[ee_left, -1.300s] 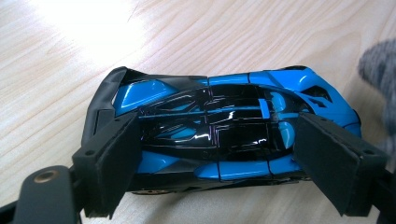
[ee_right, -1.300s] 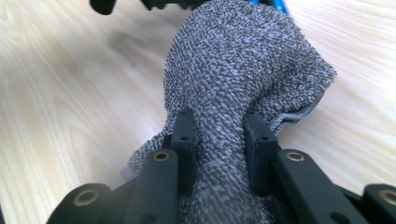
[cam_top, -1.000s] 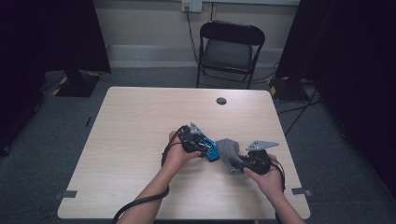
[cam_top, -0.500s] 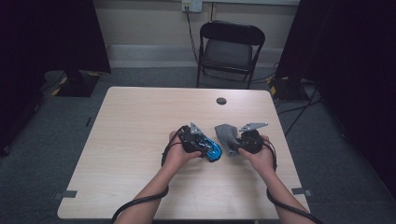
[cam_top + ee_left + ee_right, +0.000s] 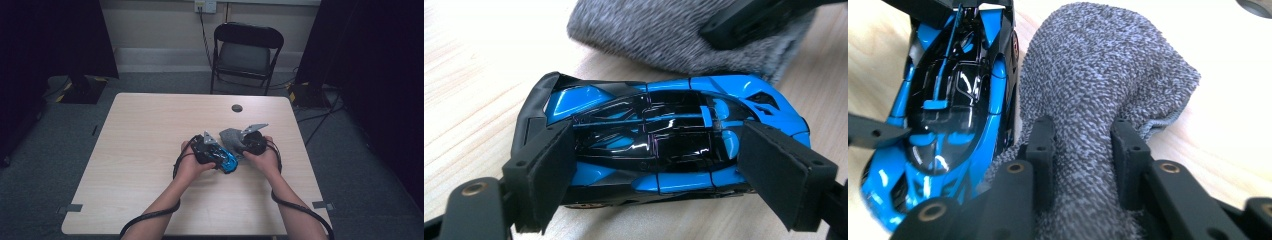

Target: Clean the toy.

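Table (image 5: 150,150): a pale wood-grain top is seen, standing on grey carpet.
Toy car (image 5: 227,161): a blue and black model is set on the top, right of centre, toward the near side.
Cloth (image 5: 231,137): a grey knitted piece is laid just beyond the car, touching it.
Round dark disc (image 5: 237,108): placed near the far edge, well apart from the rest.
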Motion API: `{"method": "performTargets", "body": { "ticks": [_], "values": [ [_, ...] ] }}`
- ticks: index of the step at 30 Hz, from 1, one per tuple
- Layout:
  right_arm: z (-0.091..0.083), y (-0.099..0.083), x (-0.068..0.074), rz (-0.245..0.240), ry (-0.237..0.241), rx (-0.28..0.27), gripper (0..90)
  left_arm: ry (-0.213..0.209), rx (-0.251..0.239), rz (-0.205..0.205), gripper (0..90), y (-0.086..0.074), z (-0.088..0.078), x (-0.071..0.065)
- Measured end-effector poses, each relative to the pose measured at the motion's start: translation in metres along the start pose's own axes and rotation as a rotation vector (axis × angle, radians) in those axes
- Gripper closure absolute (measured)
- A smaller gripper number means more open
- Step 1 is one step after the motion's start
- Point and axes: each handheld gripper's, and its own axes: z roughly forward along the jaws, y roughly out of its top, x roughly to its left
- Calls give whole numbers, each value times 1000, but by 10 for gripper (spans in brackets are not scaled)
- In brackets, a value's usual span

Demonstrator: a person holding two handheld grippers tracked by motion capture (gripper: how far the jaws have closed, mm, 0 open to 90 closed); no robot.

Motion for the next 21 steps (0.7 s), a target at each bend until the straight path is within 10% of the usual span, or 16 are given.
{"method": "performTargets", "body": {
  "ticks": [6, 11, 21],
  "values": [
    [4, 2, -1, 48, -41, -19, 531, -2, -14, -2, 158, -2, 0, -1],
    [2, 0, -2, 188, -71, -58, 488, -2, -6, 5, 158, 0, 0, -3],
    [16, -3, 4, 196, -114, -26, 617, -6, -13, 1, 157, -1, 0, -3]
  ]
}}
